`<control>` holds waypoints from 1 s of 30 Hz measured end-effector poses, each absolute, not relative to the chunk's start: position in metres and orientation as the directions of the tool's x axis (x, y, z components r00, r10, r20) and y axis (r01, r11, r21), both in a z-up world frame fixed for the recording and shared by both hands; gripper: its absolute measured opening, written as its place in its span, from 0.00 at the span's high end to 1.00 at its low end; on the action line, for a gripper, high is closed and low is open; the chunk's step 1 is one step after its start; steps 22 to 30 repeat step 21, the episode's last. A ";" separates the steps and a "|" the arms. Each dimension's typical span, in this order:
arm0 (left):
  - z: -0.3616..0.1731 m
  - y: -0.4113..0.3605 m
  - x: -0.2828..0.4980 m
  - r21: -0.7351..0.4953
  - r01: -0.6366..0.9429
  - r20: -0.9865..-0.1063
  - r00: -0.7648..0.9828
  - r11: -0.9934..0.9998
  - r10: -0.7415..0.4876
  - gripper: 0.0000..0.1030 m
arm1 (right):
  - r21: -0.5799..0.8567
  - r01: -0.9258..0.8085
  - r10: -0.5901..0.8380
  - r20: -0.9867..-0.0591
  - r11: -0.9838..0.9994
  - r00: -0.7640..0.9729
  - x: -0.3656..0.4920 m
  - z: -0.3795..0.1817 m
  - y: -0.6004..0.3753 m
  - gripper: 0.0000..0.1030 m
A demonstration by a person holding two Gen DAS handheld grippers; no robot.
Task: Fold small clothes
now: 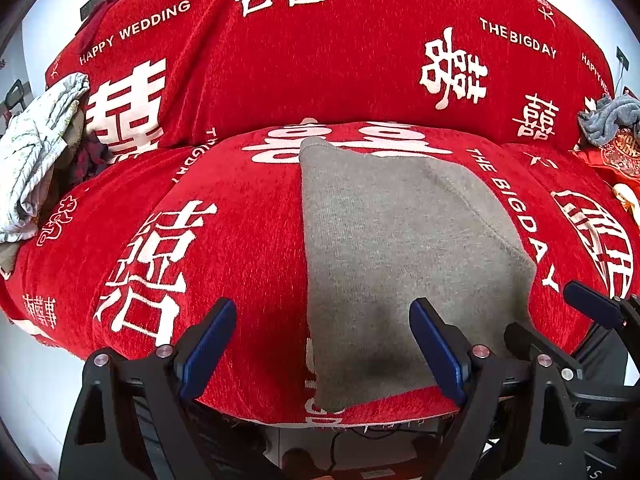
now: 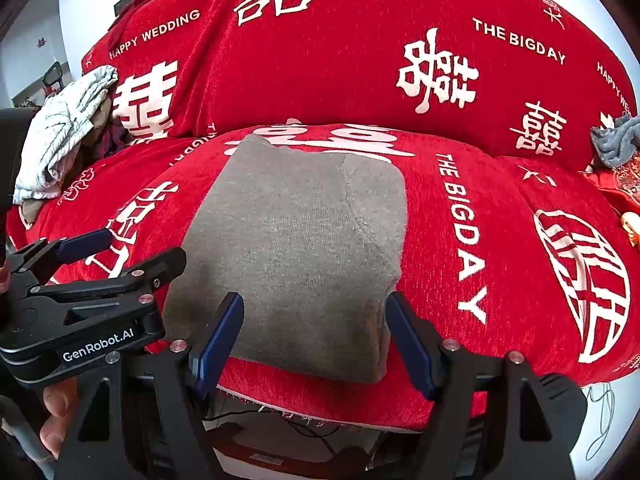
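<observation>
Red sofa cover with white wedding characters filled both views, draped over seat and backrest. Nearest, the left gripper hovered at the seat's front edge, jaws apart, holding nothing; its right finger sat over the near part of the grey garment. The right gripper was just beside it, jaws also wide apart and empty, straddling the garment's near right corner. The grey garment lay folded flat on the seat cushion. Farther back, a pale crumpled cloth pile sat at the left end, a grey-blue cloth at the right.
</observation>
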State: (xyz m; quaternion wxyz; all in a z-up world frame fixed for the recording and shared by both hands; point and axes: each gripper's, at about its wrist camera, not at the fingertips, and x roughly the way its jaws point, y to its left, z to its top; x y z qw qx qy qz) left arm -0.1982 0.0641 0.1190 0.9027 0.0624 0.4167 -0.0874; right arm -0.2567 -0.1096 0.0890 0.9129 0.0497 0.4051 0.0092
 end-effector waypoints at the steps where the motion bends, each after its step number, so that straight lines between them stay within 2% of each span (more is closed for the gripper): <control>1: 0.119 0.064 -0.198 0.039 0.211 -0.764 0.636 0.977 -0.107 0.14 | 0.098 0.023 0.057 -0.739 0.995 0.672 -0.257 0.089 -0.109 0.26; 30: 0.115 0.067 -0.196 0.030 0.216 -0.770 0.628 0.976 -0.115 0.14 | 0.096 0.024 0.055 -0.739 0.995 0.671 -0.257 0.090 -0.108 0.26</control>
